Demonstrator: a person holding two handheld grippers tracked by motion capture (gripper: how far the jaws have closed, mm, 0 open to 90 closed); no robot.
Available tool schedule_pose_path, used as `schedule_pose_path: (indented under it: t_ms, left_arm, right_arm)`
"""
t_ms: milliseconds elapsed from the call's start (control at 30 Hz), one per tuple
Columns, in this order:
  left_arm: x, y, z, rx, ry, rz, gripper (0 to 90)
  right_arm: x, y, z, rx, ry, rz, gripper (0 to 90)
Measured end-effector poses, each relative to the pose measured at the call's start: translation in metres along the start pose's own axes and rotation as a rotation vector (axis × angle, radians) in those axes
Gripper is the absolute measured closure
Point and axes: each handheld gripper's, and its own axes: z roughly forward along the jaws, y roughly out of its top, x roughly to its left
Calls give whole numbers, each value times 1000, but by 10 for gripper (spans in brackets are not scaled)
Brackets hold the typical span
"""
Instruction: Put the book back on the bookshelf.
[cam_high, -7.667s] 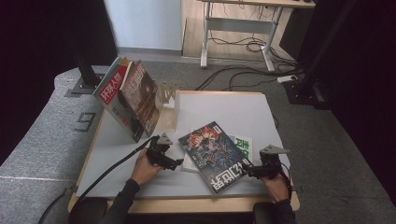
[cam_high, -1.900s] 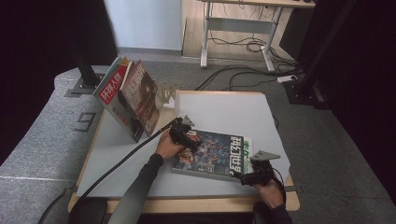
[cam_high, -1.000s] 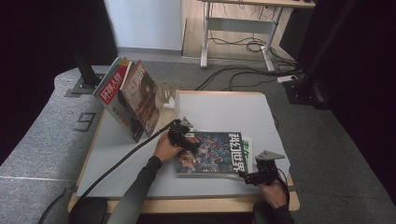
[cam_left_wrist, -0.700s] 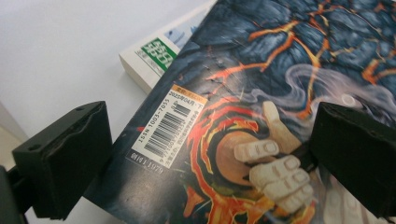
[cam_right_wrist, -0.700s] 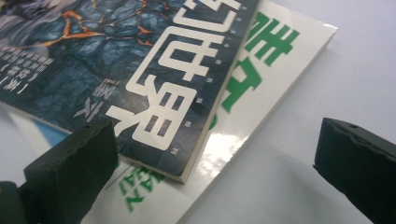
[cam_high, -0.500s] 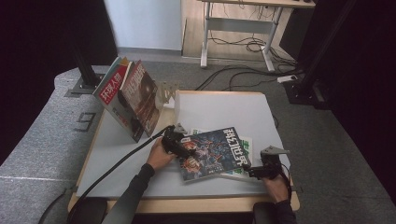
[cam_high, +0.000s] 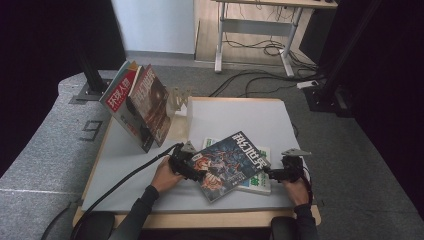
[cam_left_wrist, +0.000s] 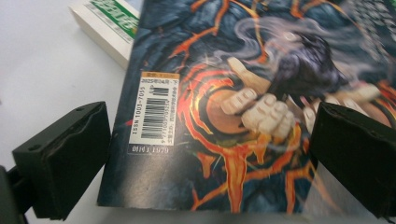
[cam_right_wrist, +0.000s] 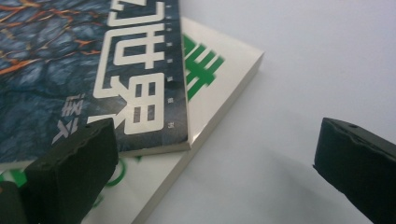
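A dark blue magazine (cam_high: 227, 162) with orange cover art lies askew on top of a white book with green print (cam_high: 257, 182) at the table's front middle. My left gripper (cam_high: 189, 167) sits at the magazine's left corner. In the left gripper view it (cam_left_wrist: 210, 163) is open, its jaws standing on either side of the barcode corner of the magazine (cam_left_wrist: 243, 102), with the white book (cam_left_wrist: 107, 28) beyond. My right gripper (cam_high: 276, 175) is by the book's right end. In the right gripper view it (cam_right_wrist: 215, 172) is open over the corners of the magazine (cam_right_wrist: 116, 79) and the book (cam_right_wrist: 215, 79).
Several magazines (cam_high: 137, 107) lean upright at the back left against a clear stand (cam_high: 179, 102). The white table top (cam_high: 240, 117) stretches behind the books. Beyond the table are a desk frame (cam_high: 252, 30) and cables on the floor (cam_high: 260, 87).
The magazine has been turned on the white book, so its title now lies at the far right. My left gripper has drawn back slightly toward the table's front. The right gripper has barely moved.
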Motion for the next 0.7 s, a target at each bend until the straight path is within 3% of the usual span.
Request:
schedule_pose_path:
  t_ms: [367, 567, 700]
  left_arm:
    - [-16, -11, -5, -1, -48, 8, 0]
    - [-15, -16, -10, 8, -67, 9, 0]
    - [-13, -24, -18, -6, -51, 15, 0]
  right_arm:
    - [-10, 14, 14, 1, -50, 30, 6]
    - [-8, 14, 14, 7, -65, 35, 23]
    - [-2, 13, 9, -1, -45, 31, 23]
